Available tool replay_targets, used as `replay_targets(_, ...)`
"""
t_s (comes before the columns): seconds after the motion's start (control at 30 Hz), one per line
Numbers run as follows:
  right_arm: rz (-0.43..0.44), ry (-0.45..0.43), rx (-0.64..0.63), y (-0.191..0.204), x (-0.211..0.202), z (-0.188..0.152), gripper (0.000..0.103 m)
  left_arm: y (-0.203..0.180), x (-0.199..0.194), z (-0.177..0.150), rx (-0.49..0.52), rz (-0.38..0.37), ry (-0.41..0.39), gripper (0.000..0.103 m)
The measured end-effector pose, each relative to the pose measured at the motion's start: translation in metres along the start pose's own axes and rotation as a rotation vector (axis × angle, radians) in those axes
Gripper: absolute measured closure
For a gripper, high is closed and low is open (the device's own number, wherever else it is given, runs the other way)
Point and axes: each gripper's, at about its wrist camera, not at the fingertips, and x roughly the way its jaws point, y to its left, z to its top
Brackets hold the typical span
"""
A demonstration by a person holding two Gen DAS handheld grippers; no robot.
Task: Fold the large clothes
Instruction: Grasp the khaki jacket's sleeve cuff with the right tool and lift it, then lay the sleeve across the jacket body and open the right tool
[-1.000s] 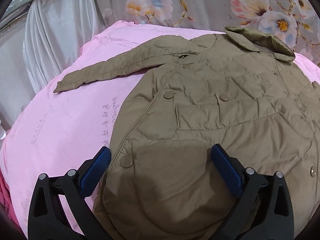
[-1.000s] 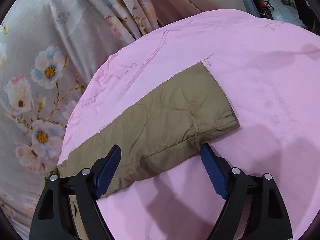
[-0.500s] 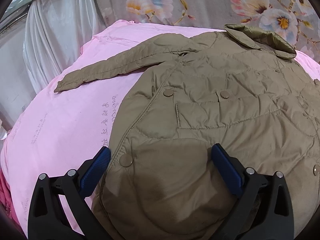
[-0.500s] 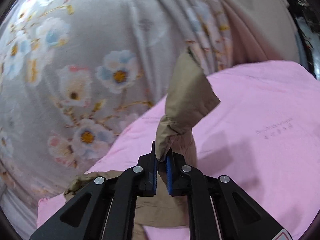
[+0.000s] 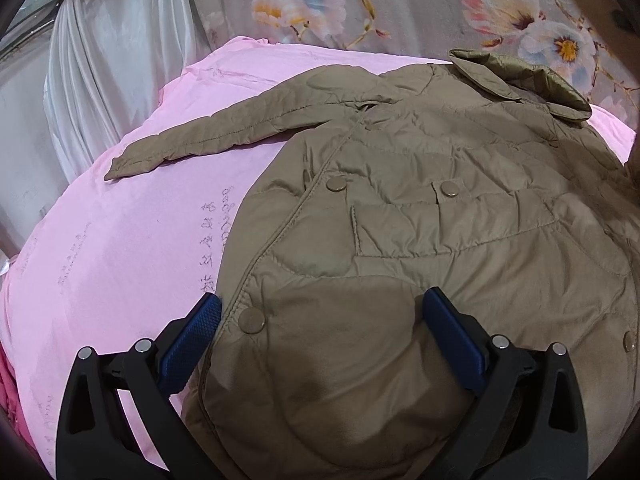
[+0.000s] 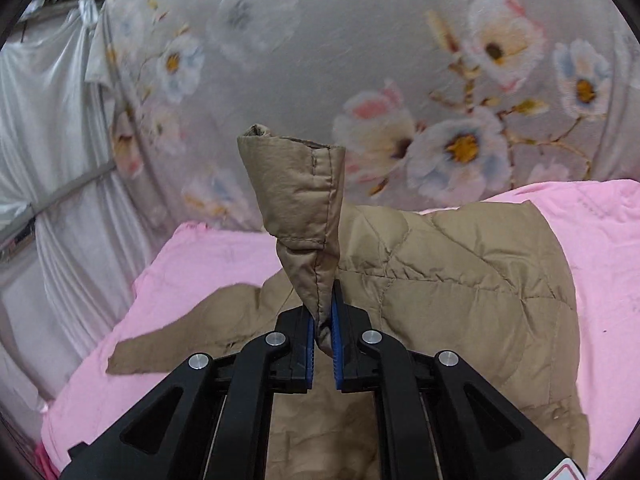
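Observation:
A tan quilted jacket (image 5: 440, 216) lies face up on a pink sheet (image 5: 120, 248), collar at the far right, its left sleeve (image 5: 224, 136) stretched out flat to the left. My left gripper (image 5: 320, 328) is open and hovers over the jacket's lower hem, holding nothing. My right gripper (image 6: 322, 334) is shut on the jacket's right sleeve (image 6: 300, 200), near the cuff, and holds it lifted above the jacket body (image 6: 460, 276), the cuff standing upright.
A grey floral curtain (image 6: 360, 60) hangs behind the bed. A white satin drape (image 5: 100, 60) hangs at the left. The pink sheet's edge drops off at the left and near side.
My right gripper closed on the right sleeve, lifted it off the sheet and swung it left over the jacket body. My left gripper stayed open and nearly still.

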Motion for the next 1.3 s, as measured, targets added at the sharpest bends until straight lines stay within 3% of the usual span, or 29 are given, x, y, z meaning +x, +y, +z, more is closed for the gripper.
replay_targets(0.1, 0.02, 0.093, -0.076, 0.028, 0.032, -0.027, 0.095, 0.001, 0.001, 0.0, -0.006, -0.009, 0.002, 0.005)
replay_targets(0.27, 0.021, 0.236, -0.145, 0.047, 0.067, -0.066, 0.081, 0.002, 0.001, 0.0, -0.009, -0.015, 0.007, 0.005)
replay_targets(0.37, 0.049, 0.251, -0.145, 0.054, 0.063, -0.075, 0.053, 0.002, 0.001, 0.0, -0.01, -0.016, 0.007, 0.005)
replay_targets(0.4, 0.059, 0.232, -0.146, 0.058, 0.057, -0.073, 0.041, 0.002, 0.001, 0.0, -0.01, -0.016, 0.007, 0.005)
replay_targets(0.43, 0.07, 0.197, -0.148, 0.062, 0.047, -0.07, 0.036, 0.002, 0.001, 0.0, -0.01, -0.016, 0.008, 0.005)
replay_targets(0.53, 0.075, 0.144, -0.136, 0.062, 0.021, -0.057, 0.035, 0.002, 0.002, 0.0, -0.011, -0.018, 0.009, 0.005)
replay_targets(0.63, 0.053, 0.126, -0.046, 0.037, -0.001, -0.05, 0.035, 0.004, 0.003, 0.001, -0.019, -0.035, 0.019, 0.005)
replay_targets(0.73, -0.022, 0.127, 0.083, -0.014, -0.022, -0.058, 0.035, 0.016, 0.003, 0.009, -0.071, -0.112, 0.066, 0.005)
replay_targets(0.9, -0.181, 0.146, 0.31, -0.115, -0.045, -0.085, 0.034, 0.035, 0.005, 0.051, -0.266, -0.273, 0.101, 0.005)
replay_targets(1.07, -0.239, 0.147, 0.446, -0.178, -0.043, -0.1, 0.034, -0.004, 0.031, 0.087, -0.231, -0.318, 0.146, 0.005)
replay_targets(1.2, -0.199, 0.155, 0.531, -0.202, -0.025, -0.103, 0.034, -0.036, 0.062, 0.097, -0.193, -0.309, 0.218, 0.005)
replay_targets(1.23, -0.19, 0.154, 0.545, -0.207, -0.018, -0.099, 0.034, -0.041, 0.066, 0.1, -0.193, -0.305, 0.22, 0.006)
replay_targets(1.3, -0.176, 0.159, 0.572, -0.211, -0.008, -0.096, 0.035, -0.048, 0.068, 0.105, -0.189, -0.31, 0.208, 0.028)
